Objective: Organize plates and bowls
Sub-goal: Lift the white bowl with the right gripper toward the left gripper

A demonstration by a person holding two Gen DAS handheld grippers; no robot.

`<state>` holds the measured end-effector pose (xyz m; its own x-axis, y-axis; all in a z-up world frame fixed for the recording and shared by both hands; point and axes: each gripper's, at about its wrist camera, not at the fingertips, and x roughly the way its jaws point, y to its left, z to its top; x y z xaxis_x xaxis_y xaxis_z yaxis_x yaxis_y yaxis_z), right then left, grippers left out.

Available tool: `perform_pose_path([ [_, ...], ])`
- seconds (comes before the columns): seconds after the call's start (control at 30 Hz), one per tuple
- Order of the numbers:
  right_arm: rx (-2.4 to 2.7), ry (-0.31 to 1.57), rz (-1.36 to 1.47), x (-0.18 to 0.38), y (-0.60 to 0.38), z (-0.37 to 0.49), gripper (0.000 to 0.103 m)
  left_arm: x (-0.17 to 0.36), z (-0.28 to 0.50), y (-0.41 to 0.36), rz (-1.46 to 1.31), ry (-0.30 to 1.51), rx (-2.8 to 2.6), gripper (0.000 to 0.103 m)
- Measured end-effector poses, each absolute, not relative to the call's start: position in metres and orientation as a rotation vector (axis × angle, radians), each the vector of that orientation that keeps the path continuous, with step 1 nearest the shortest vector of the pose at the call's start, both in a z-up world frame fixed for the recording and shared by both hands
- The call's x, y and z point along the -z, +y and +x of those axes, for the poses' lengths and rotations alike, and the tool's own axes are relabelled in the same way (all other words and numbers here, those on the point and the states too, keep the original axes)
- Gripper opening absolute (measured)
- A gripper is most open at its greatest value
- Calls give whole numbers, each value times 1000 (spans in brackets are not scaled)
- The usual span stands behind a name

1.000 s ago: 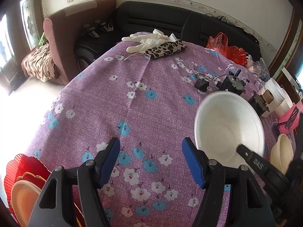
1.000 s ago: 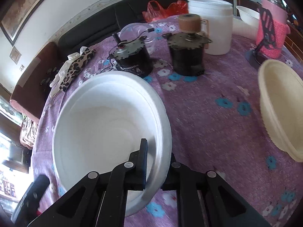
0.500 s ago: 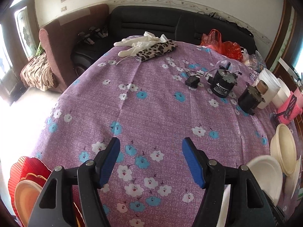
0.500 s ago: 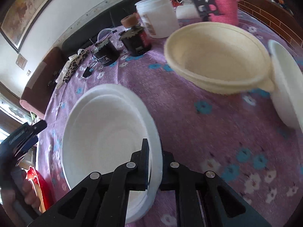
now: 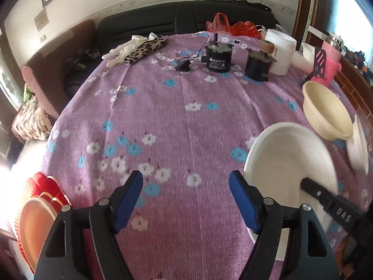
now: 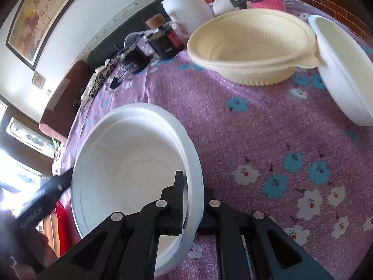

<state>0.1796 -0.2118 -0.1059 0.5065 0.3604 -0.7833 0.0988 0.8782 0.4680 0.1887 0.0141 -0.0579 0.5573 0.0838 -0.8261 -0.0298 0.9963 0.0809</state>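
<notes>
White foam makes up the bowl [image 6: 130, 175] that the right hand-held gripper [image 6: 191, 200] pinches by its rim, one finger inside the wall and the other outside, with the bowl tilted over the purple flowered cloth of the worktop [image 5: 186, 121]. In the left wrist view the same bowl [image 5: 289, 163] hangs near the worktop's right edge, with the right hand-held gripper's black arm reaching across its near rim. The left hand-held gripper [image 5: 186, 198] has its blue-padded fingers spread wide with nothing between them, over the near part of the worktop. Beyond the held bowl a cream ribbed bowl [image 6: 251, 46] sits on the cloth toward the right edge, and a second white bowl [image 6: 345, 70] lies beside it with their rims touching or overlapping. At the near left corner a stack of red and orange plates [image 5: 37, 219] shows. Toward the far edge stand two black motors [image 5: 219, 56], a white tub [image 5: 279, 53] and a leopard-print cloth [image 5: 144, 49].
</notes>
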Motion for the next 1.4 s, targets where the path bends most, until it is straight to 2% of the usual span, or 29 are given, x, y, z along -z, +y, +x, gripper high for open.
perform_pose_path([
  [0.2,-173,1032,508,106,-213,178,7,56,180,17,59,995,-94,76],
  [0.33,-185,1033,523,107,-216,177,7,57,168,22,88,994,-131,82],
  [0.5,-192,1031,505,105,-213,175,7,62,163,18,72,1024,-123,82],
  [0.7,-198,1030,508,106,-213,175,7,44,148,18,60,976,-94,83],
  [0.9,-203,1031,496,106,-210,176,7,31,146,47,-209,1037,103,87],
  [1.4,-213,1037,515,108,-211,178,7,69,175,-1,-194,1163,124,87],
])
